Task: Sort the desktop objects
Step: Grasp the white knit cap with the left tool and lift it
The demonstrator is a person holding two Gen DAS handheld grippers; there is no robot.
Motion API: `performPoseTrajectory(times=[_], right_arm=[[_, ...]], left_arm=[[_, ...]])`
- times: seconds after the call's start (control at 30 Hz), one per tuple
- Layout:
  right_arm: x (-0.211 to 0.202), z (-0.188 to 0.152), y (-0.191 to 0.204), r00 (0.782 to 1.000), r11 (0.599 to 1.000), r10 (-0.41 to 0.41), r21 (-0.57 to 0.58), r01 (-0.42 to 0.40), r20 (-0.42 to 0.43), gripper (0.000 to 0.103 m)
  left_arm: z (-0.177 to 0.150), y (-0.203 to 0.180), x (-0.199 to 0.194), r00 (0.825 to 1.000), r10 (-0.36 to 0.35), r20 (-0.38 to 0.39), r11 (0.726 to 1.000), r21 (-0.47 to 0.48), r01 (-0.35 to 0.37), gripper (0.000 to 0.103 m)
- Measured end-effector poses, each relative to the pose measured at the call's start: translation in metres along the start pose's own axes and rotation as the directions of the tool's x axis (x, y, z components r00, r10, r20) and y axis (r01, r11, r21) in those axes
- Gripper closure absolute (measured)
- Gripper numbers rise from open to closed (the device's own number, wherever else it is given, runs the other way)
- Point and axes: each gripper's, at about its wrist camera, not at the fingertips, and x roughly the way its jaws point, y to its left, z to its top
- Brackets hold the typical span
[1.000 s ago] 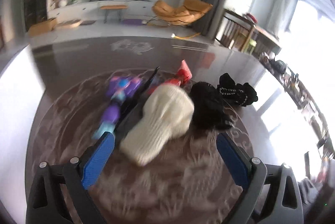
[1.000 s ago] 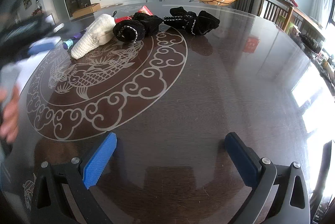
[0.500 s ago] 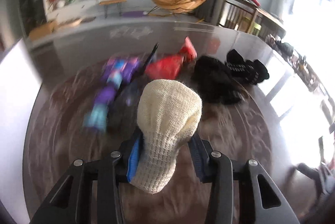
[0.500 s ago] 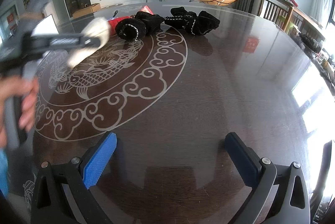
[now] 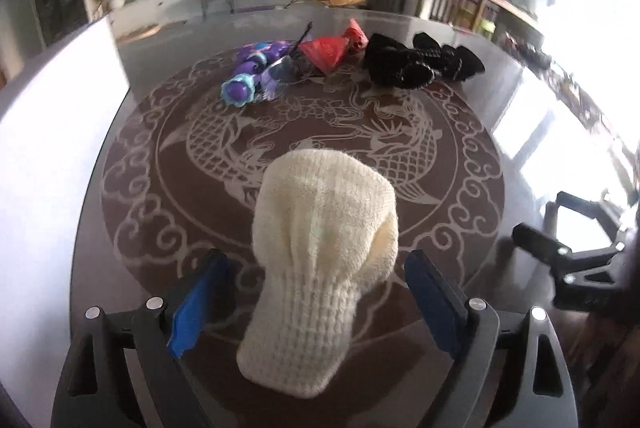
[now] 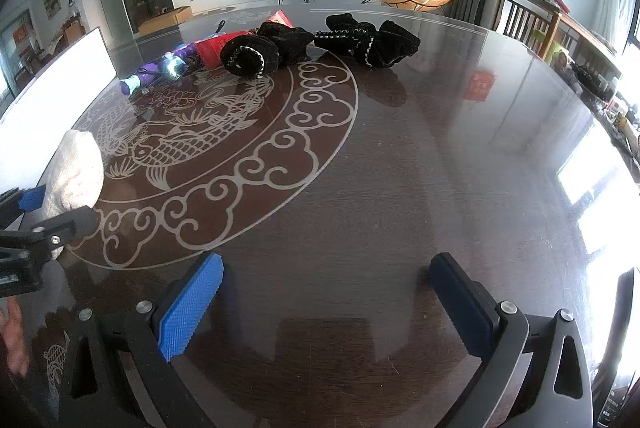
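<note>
**Cream sock released at the near edge, apart from the pile**

The left gripper [image 5: 312, 304] is standing with its jaws spread wide, the cream sock [image 5: 320, 268] lying between them on the worktop [image 5: 460, 132] without touching either pad. Half a second ago those jaws were clenched on the sock and carrying it; a second ago it was still lying against the pile at the far side. So the sock is now being left at the near rim of the fish medallion, well apart from everything else. I judge this to be the first item sorted out, with the release just finishing and the left gripper free for the next pick.

Counting left to right across the far side: one purple toy [image 5: 256, 76], one red packet [image 5: 326, 52], with a dark thin thing poking up between them that is too small to identify, then two black knitted bundles [image 6: 264, 52], the right one [image 6: 368, 42] lying a little apart. Whether each black bundle is a single sock or a rolled pair is not clear. One cream sock, then, and no second one showing.

The right gripper [image 6: 324, 308] is hovering over bare worktop at the near right, its jaws open and grasping nothing, as they were a second ago.
</note>
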Motion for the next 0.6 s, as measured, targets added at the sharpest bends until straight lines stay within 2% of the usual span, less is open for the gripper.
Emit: performPoseTrajectory(times=[0.1, 0.13, 0.23, 0.47, 0.53, 0.6], right_arm=[[0.0, 0.0, 0.0, 1.0, 1.0, 0.0, 0.0, 0.0, 0.0, 0.0], [0.0, 0.0, 0.0, 1.0, 1.0, 0.0, 0.0, 0.0, 0.0, 0.0], [0.0, 0.0, 0.0, 1.0, 1.0, 0.0, 0.0, 0.0, 0.0, 0.0], [0.0, 0.002, 0.0, 1.0, 1.0, 0.006, -0.007, -0.006, -0.008, 0.0], [0.005, 0.012, 0.0, 0.998, 0.998, 0.051, -0.042, -0.052, -0.044, 0.0], [0.009, 0.035, -0.004, 0.991, 0.992, 0.127, 0.001, -0.127, -0.039, 0.0]], left_arm=[[0.0, -0.005, 0.003, 0.999, 0.037, 0.012, 0.998, 0.046, -0.037, 0.011], [-0.001, -0.003, 0.003, 0.999, 0.032, 0.015, 0.999, 0.035, -0.032, 0.011], [-0.001, 0.002, 0.006, 0.999, 0.047, -0.004, 0.999, 0.015, -0.047, 0.0], [-0.002, 0.003, 0.002, 0.999, 0.044, -0.003, 0.999, 0.01, -0.044, 0.0], [-0.002, 0.003, 0.002, 0.999, 0.044, -0.002, 0.999, 0.011, -0.044, 0.0], [-0.002, 0.003, 0.002, 0.999, 0.044, -0.002, 0.999, 0.01, -0.044, 0.0]])
